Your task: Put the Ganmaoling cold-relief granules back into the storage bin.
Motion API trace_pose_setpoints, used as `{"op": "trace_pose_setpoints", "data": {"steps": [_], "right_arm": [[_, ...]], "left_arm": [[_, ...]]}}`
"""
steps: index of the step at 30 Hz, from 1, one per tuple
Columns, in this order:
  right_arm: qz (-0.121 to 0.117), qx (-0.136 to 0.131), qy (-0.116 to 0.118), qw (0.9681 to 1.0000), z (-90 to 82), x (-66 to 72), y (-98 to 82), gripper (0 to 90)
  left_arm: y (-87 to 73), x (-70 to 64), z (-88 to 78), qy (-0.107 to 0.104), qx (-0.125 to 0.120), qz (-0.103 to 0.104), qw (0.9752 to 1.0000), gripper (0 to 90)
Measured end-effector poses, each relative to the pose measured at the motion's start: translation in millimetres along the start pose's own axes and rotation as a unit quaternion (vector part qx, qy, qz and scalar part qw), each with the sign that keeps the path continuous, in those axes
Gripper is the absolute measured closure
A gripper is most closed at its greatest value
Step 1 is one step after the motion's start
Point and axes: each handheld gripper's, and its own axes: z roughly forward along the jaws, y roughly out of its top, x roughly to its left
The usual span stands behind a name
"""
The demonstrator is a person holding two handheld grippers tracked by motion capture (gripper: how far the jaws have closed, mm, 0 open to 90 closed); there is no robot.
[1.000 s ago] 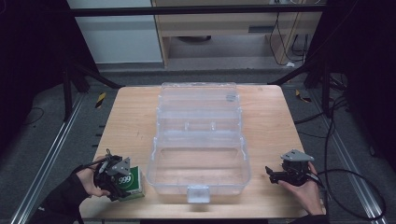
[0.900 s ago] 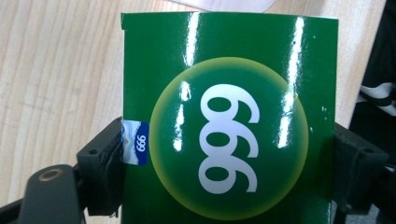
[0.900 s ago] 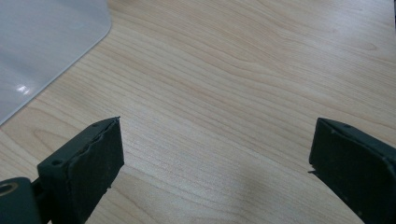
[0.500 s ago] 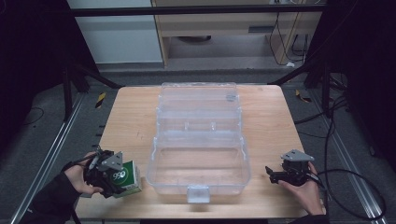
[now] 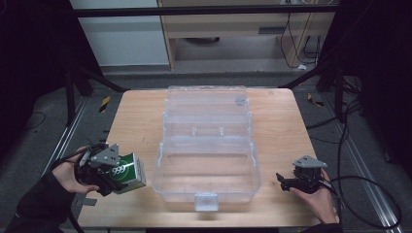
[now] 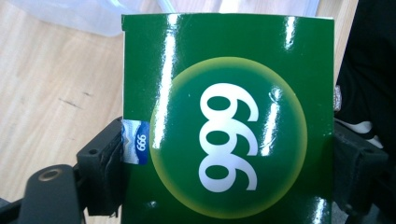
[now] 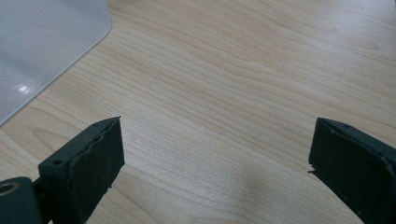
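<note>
A glossy green box (image 5: 127, 171) printed with "999" sits between the jaws of my left gripper (image 5: 121, 175) at the table's front left, just left of the clear plastic case (image 5: 206, 145). In the left gripper view the green box (image 6: 229, 121) spans the gap between both black jaws, held by my left gripper (image 6: 229, 172). My right gripper (image 5: 283, 181) rests at the front right, pointing toward the case, its jaws wide apart. The right gripper (image 7: 215, 158) has only bare wood between its jaws, with a corner of the clear case (image 7: 42, 51) at the upper left.
The wooden table (image 5: 286, 126) carries the open case in its middle, lid tilted back toward the far edge and a latch (image 5: 206, 201) at the front. Black frame legs and cables (image 5: 350, 131) surround the table on the floor.
My left gripper has lifted and carried the green box slightly right and up, toward the case. The right gripper has stayed where it was.
</note>
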Motion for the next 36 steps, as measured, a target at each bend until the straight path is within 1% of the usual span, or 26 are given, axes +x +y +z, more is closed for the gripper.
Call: {"op": "trace_pose_setpoints", "data": {"steps": [7,11,18,20,21,31,32,33,36], "right_arm": [[-0.001,-0.001,0.001,1.0,0.9,0.0,-0.7,3.9],[-0.001,-0.001,0.002,1.0,0.8,-0.1,-0.7,3.9],[-0.001,-0.001,0.003,1.0,0.9,0.1,-0.7,3.9],[-0.002,0.0,0.002,1.0,1.0,0.0,-0.7,3.9],[-0.001,-0.001,0.002,1.0,1.1,0.1,-0.7,3.9],[-0.002,-0.001,0.003,1.0,1.0,-0.1,-0.7,4.0],[-0.002,-0.001,0.003,1.0,1.0,-0.1,-0.7,4.0],[-0.001,-0.001,0.004,1.0,1.0,0.0,-0.7,4.0],[-0.002,-0.001,0.003,1.0,0.9,-0.2,-0.7,4.0]], "left_arm": [[14.3,0.0,-6.1,0.0,0.001,0.01,0.9999,15.2],[22.4,-0.4,-8.5,-0.002,-0.007,0.015,0.9999,15.2],[35.8,-0.2,-10.9,-0.002,-0.006,0.024,0.9997,15.2],[40.1,-0.4,-11.4,-0.003,-0.009,0.025,0.9996,15.2],[42.4,-0.1,-11.6,-0.003,-0.009,0.029,0.9995,15.2],[65.9,-1.5,-7.0,-0.007,-0.01,0.046,0.9989,15.2],[69.2,-2.3,-6.0,-0.008,-0.012,0.045,0.9989,15.2],[72.0,-1.8,-5.7,-0.007,-0.011,0.053,0.9985,15.2],[79.6,-2.8,-2.6,-0.012,-0.014,0.058,0.9982,15.2]]}}
